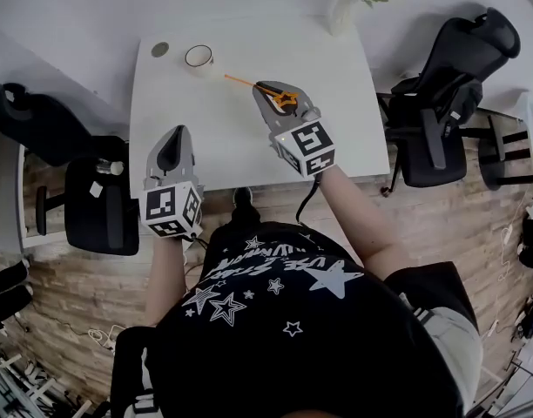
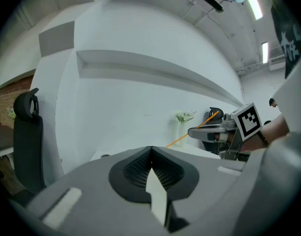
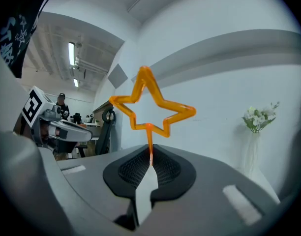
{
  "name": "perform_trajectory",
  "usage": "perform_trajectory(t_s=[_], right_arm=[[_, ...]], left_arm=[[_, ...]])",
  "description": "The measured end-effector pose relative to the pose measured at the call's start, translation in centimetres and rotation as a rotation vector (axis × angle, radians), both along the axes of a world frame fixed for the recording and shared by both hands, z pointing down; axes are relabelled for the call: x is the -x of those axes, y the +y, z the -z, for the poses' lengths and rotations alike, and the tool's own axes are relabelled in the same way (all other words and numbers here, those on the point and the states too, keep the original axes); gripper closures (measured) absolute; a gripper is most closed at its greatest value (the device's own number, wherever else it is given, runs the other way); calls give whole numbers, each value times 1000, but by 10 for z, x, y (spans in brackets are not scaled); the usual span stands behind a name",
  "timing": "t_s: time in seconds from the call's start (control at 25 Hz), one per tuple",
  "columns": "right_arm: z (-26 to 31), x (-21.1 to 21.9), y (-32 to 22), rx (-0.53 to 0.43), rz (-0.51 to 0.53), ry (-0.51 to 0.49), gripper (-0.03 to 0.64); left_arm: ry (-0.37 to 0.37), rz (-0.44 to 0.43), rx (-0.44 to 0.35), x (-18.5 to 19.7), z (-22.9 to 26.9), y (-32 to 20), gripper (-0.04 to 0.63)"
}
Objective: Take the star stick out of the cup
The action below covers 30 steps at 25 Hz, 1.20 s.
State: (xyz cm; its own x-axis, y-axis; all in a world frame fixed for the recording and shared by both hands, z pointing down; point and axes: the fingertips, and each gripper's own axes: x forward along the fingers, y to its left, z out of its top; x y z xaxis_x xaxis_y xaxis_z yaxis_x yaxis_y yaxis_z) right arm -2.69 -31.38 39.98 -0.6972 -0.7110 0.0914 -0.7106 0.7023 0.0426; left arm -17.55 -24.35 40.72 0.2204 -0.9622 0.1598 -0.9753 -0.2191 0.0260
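Observation:
An orange star stick (image 1: 249, 85) is out of the white cup (image 1: 199, 57), which stands at the table's far side. My right gripper (image 1: 268, 89) is shut on the thin stem just below the star (image 1: 285, 101). The bare stem slants away toward the cup and ends just right of its rim. In the right gripper view the star (image 3: 150, 104) stands above the closed jaws (image 3: 149, 155). My left gripper (image 1: 172, 144) hovers over the table's near left, shut and empty (image 2: 150, 154). It sees the right gripper (image 2: 214, 131) with the stick (image 2: 182, 138).
The white table (image 1: 214, 138) carries a small grey disc (image 1: 160, 50) left of the cup. A vase of white flowers (image 1: 349, 3) stands at the far edge. Black office chairs flank the table at the right (image 1: 449, 85) and the left (image 1: 84, 190).

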Motion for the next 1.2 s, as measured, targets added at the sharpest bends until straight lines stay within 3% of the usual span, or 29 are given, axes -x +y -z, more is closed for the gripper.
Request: perform_trajectory(t_s=[0.64, 1.2], right_arm=[[-18, -77, 102, 45, -72, 0, 583], [-34, -117, 176, 88, -122, -6, 583]], left_arm=[[-2, -48, 7, -57, -9, 94, 592], [14, -47, 34, -75, -19, 165, 592]])
